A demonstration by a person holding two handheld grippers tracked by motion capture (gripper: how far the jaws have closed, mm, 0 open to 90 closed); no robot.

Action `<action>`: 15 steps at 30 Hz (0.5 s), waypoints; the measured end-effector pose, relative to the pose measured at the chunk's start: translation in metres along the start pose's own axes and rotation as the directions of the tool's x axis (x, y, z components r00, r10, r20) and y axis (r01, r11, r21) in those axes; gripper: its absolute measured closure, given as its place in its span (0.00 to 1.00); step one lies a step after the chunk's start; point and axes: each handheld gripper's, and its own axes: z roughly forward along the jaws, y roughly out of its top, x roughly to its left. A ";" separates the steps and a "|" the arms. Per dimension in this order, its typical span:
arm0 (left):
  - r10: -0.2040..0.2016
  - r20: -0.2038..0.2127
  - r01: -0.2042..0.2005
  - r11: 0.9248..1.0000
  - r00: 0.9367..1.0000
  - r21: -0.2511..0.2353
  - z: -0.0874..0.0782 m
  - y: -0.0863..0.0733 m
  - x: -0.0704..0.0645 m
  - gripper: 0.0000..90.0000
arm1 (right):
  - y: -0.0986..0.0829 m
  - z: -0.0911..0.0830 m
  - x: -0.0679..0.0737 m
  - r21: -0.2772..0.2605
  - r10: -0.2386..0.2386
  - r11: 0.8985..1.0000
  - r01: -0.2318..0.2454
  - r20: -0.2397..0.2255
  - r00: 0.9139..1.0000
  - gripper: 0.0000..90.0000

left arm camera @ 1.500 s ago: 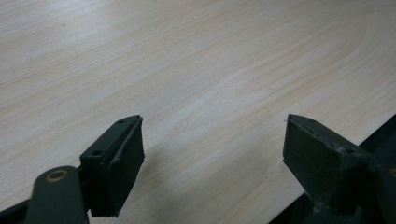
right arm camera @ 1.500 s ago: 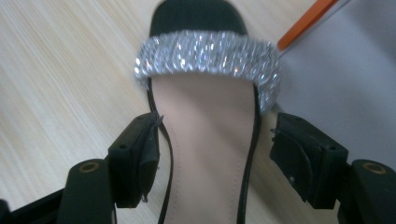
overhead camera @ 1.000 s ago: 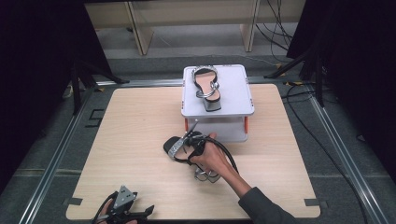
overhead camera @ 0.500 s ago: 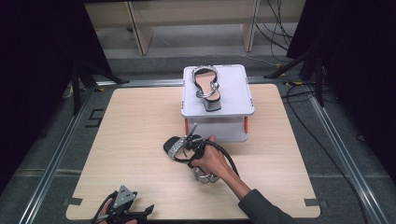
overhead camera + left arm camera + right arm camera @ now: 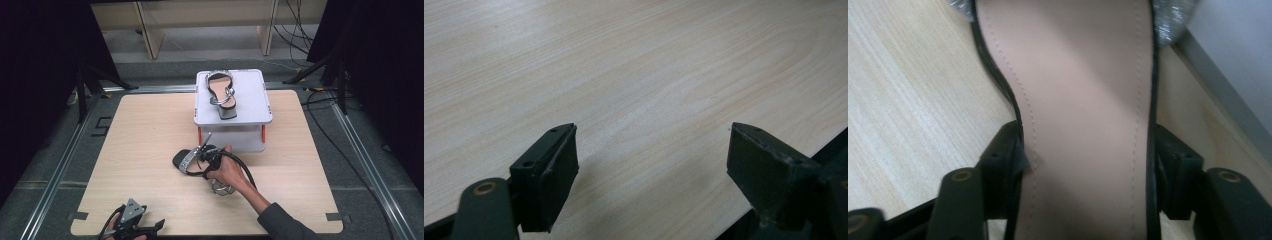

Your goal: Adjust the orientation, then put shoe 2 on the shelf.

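A black sandal [image 5: 184, 161] with a beige insole [image 5: 1083, 90] and silver straps lies on the wooden table [image 5: 140, 130], just in front of a white stand [image 5: 252, 107]. My right gripper [image 5: 201, 158] is shut on it, with the jaws pressed against both edges of the sole [image 5: 1088, 160]. A matching sandal [image 5: 222, 92] rests on top of the stand. My left gripper [image 5: 150, 228] sits at the table's near left edge, open, with bare wood between its jaws [image 5: 651, 170].
The stand has orange legs [image 5: 199, 135] and a gap under its top. Metal rails [image 5: 60, 170] frame the table, and cables [image 5: 320, 115] trail on the floor to the right. Wooden furniture legs [image 5: 145, 30] stand beyond the far edge.
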 end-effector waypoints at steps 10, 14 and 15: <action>0.011 -0.006 -0.011 1.000 1.000 -0.006 0.001 0.001 0.001 0.22 | 0.002 -0.015 -0.001 -0.042 -0.032 0.999 0.030 -0.034 0.999 0.46; -0.016 0.006 0.016 1.000 1.000 -0.010 -0.001 -0.001 0.000 0.22 | 0.007 -0.030 0.001 -0.075 -0.044 0.996 0.041 -0.032 0.999 0.47; 0.005 0.003 -0.005 1.000 1.000 -0.001 -0.001 0.000 0.001 0.22 | 0.008 -0.035 0.002 -0.078 -0.040 0.996 0.037 -0.039 0.998 0.47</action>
